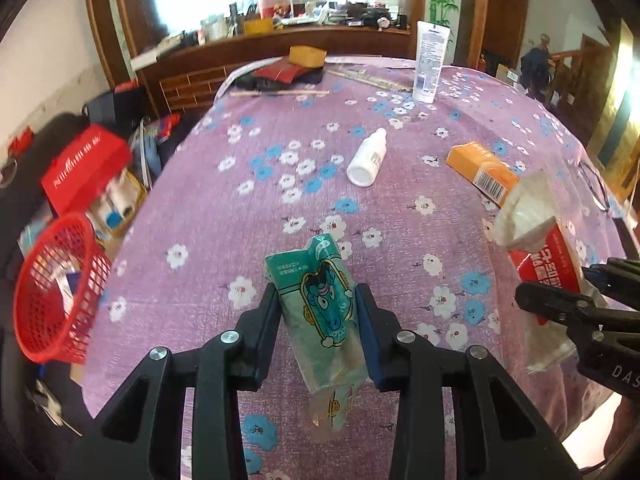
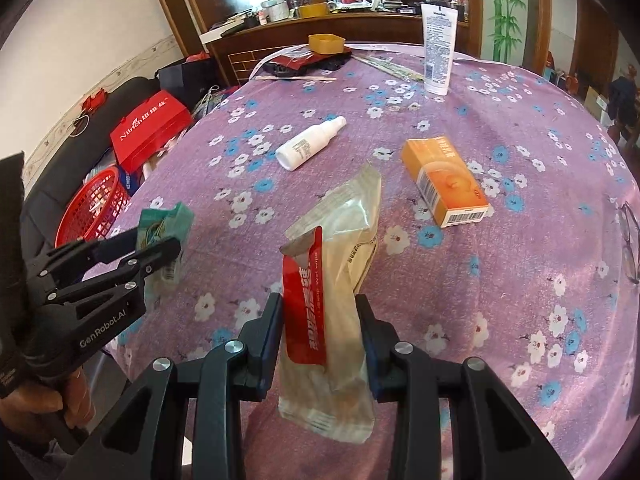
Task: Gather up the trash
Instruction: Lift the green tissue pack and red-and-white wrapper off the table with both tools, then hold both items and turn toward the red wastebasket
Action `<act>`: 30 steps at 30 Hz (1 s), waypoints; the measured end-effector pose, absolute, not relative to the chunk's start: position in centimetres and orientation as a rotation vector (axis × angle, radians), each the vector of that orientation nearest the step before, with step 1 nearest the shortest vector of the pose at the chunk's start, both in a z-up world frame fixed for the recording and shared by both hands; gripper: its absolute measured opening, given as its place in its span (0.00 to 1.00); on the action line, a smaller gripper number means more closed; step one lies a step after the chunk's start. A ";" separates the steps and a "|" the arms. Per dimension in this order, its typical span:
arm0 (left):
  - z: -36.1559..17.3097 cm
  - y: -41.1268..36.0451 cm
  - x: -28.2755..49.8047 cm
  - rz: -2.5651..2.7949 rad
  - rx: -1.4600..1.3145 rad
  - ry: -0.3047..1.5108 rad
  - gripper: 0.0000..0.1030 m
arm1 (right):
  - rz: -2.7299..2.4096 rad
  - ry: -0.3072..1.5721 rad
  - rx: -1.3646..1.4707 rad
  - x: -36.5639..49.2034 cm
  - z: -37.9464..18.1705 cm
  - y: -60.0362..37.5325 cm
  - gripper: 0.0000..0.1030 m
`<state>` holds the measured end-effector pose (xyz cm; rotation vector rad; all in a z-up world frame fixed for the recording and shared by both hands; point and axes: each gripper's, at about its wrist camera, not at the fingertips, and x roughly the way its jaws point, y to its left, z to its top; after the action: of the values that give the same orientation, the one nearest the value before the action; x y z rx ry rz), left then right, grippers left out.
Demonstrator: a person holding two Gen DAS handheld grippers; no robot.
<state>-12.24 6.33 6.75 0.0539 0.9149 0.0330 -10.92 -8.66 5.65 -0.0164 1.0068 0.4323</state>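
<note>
My left gripper is shut on a teal snack wrapper with a cartoon horse, held above the purple flowered tablecloth. My right gripper is shut on a red-and-clear wet-wipe wrapper, also lifted above the cloth. In the left wrist view the right gripper shows at the right edge with that wrapper. In the right wrist view the left gripper and the teal wrapper show at the left. A red mesh basket sits off the table's left edge; it also shows in the right wrist view.
On the table lie a white spray bottle, an orange carton and, at the far side, an upright white tube, chopsticks and a yellow box. Red bags and clutter lie on the floor at the left.
</note>
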 end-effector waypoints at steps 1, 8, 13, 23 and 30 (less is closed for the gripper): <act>6.8 6.2 -12.3 0.033 0.062 0.913 0.35 | 0.434 1.007 -0.017 -11.0 5.6 -8.6 0.37; 6.4 6.9 -12.6 0.052 0.049 0.931 0.35 | 0.433 1.023 -0.010 -11.1 5.2 -8.6 0.37; 6.3 7.4 -12.8 0.068 0.032 0.933 0.35 | 0.441 1.030 -0.010 -11.0 5.0 -8.3 0.37; 6.2 9.2 -13.6 0.117 -0.004 0.930 0.35 | 0.485 1.033 -0.048 -10.9 4.9 -6.3 0.37; 6.2 10.1 -13.9 0.139 -0.016 0.929 0.35 | 0.506 1.033 -0.061 -10.9 4.8 -5.3 0.37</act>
<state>-13.94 10.05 6.20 -0.0157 0.9285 0.1386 -10.90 -5.32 4.84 -0.0608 1.0326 0.5061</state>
